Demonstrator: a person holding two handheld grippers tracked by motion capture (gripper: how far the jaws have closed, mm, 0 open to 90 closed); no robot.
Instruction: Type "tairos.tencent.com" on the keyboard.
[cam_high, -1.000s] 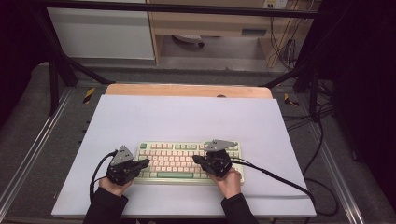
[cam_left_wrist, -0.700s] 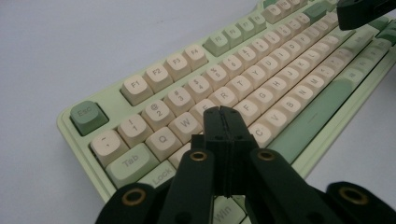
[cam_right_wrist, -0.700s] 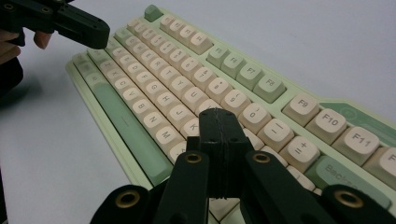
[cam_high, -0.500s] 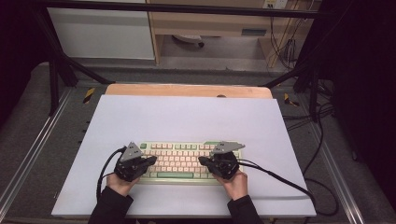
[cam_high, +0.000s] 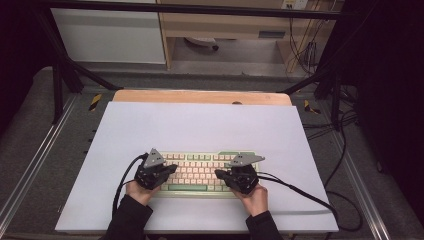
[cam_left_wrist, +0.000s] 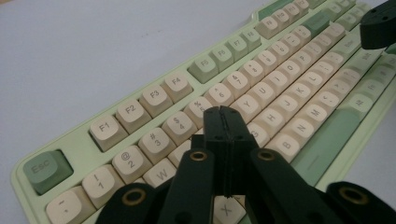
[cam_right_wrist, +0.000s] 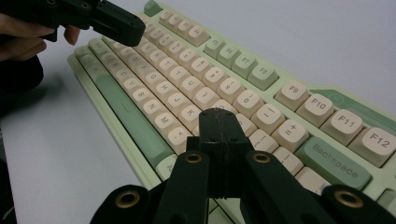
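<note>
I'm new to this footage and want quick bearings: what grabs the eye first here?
A pale green keyboard with cream keys lies near the front edge of a white table. The left tool and the right tool, both shut with nothing between them, point down over the letter keys from either end.

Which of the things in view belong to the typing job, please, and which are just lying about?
In use:
- pale green keyboard with cream keys
- left gripper, jaws shut
- right gripper, jaws shut

Lying about:
- white table mat
- wooden board
- black floor cables
</note>
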